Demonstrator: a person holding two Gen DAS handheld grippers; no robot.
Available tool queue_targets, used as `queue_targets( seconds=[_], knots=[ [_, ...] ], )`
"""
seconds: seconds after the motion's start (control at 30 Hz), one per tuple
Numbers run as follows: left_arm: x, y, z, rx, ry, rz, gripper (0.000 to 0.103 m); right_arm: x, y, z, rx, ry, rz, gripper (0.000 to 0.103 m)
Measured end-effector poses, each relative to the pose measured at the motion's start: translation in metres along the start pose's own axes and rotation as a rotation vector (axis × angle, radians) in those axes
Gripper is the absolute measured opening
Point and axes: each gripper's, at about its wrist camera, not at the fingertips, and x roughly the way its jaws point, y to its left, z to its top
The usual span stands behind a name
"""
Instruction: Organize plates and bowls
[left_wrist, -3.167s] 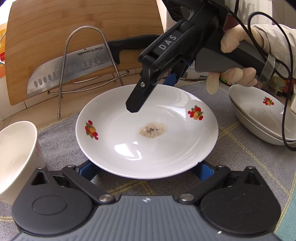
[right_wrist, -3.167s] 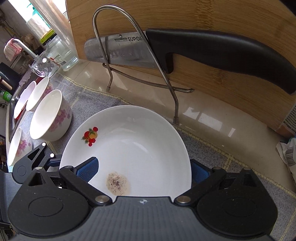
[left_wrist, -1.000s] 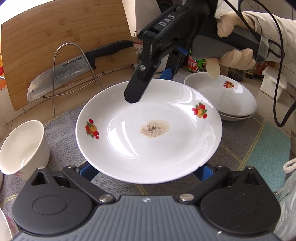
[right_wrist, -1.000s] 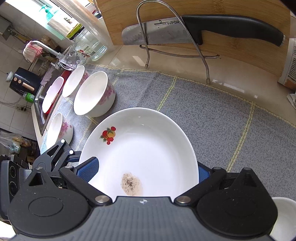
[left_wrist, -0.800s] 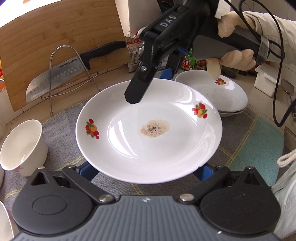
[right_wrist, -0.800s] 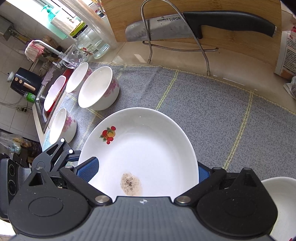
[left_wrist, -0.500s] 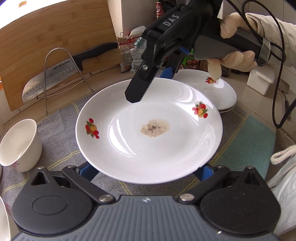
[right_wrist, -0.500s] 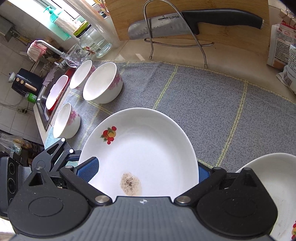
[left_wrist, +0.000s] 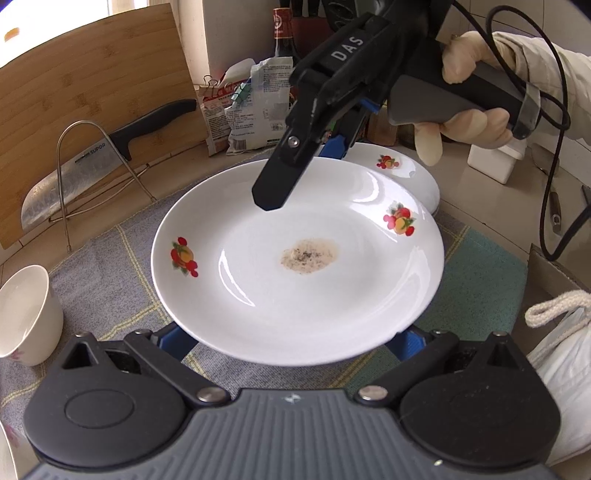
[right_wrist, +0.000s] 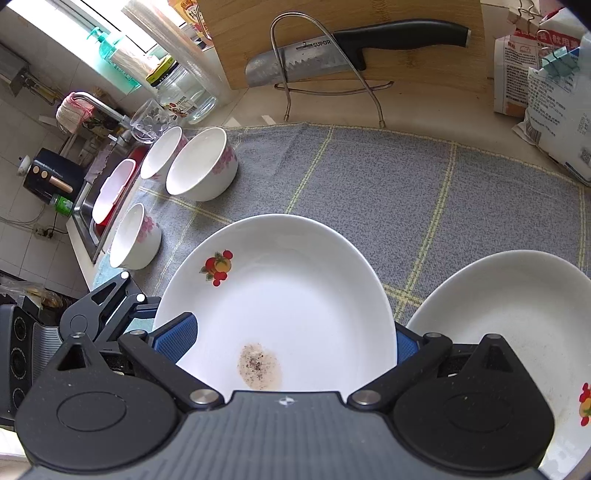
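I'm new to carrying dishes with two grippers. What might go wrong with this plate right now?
1. The plate rides above the mat, held only at opposite rims by the left gripper and right gripper; uneven motion may tip or drop it.
2. Its dried residue would soil the stacked plates if set there.

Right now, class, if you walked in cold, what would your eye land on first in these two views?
First, the white fruit-print plate held up between both grippers, with a brown peppery smear at its centre. Next, the right gripper reaching over its far rim, gripped by a gloved hand. Behind, a big knife rests on a wire stand against a wooden board, and floral bowls line the grey mat's left edge.
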Motion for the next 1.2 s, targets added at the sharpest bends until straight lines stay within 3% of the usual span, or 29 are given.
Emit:
queue_targets(
  seconds=[0.63, 1.2],
  knots=[
    [0.037, -0.026, 0.036, 0.137, -0.012, -0.106, 0.102, -0.049, -0.047, -0.041, 0.129, -0.106, -0.066, 0.103],
    [0.074, -0.042, 0.054, 0.177, 0.016, -0.165, 0.102, -0.064, -0.093, -0.066, 0.228, -0.148, -0.126, 0.103]
  ],
)
